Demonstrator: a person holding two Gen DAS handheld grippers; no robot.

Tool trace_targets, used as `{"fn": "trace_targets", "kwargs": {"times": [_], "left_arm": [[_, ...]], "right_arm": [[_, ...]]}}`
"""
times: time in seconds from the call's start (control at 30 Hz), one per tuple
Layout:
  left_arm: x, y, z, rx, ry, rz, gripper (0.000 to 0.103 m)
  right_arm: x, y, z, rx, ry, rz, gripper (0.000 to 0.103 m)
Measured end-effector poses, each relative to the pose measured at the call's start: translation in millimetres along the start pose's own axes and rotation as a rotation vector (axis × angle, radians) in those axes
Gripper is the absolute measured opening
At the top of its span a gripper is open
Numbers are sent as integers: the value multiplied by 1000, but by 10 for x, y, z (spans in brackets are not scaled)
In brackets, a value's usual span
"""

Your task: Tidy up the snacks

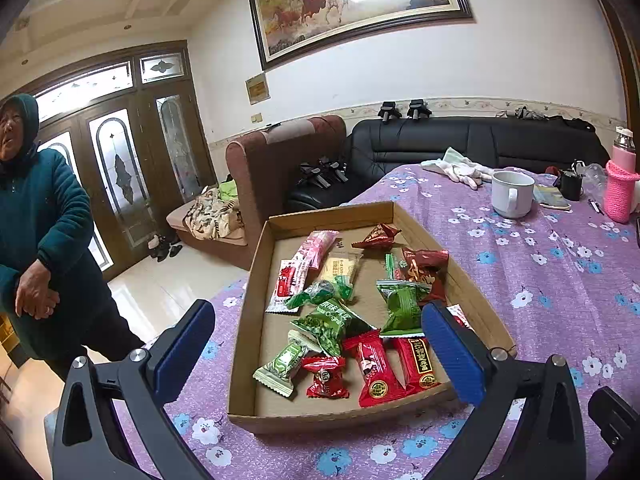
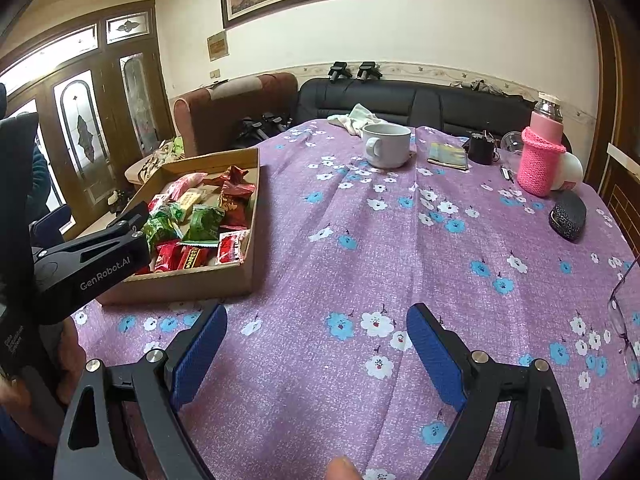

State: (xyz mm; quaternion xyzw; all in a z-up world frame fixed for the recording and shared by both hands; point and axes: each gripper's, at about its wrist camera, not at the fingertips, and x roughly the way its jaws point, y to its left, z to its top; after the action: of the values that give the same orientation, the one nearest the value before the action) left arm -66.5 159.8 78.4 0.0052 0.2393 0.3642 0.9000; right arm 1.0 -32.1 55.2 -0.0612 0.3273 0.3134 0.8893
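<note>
All wrapped snacks [image 1: 340, 312] lie jumbled, unsorted by colour, in the cardboard tray [image 1: 256, 292] on the surface [image 2: 360, 240]; your left hand-held gripper [image 1: 320, 344] and right hand-held gripper [image 2: 316, 344] are spread, holding nothing, so progress is unclear.

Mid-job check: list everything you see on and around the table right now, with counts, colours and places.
cardboard tray: one, brown, left part of table.
snack packets: over a dozen; red, green, pink, pale yellow; loose in tray.
tablecloth: one, purple with flowers, covers table.
mug: one, white, far middle.
bottle: one, pink knitted sleeve, far right.
case: one, black patterned, right.
glasses: one pair, right edge.
cloth: one, white, behind mug.
booklet: one, right of mug.
sofa: one, black, behind table.
armchair: one, brown, beside sofa.
bystander: one, teal top, left.
left gripper: open, over tray.
right gripper: open, over cloth.
</note>
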Motion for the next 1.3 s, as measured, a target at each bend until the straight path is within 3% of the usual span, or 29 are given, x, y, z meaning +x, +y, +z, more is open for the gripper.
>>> {"fn": "trace_targets", "kwargs": {"times": [1.3], "left_arm": [[-20,44,19,-3,-13,35,103]], "right_arm": [[0,7,9,-8,-3,-3,94]]}}
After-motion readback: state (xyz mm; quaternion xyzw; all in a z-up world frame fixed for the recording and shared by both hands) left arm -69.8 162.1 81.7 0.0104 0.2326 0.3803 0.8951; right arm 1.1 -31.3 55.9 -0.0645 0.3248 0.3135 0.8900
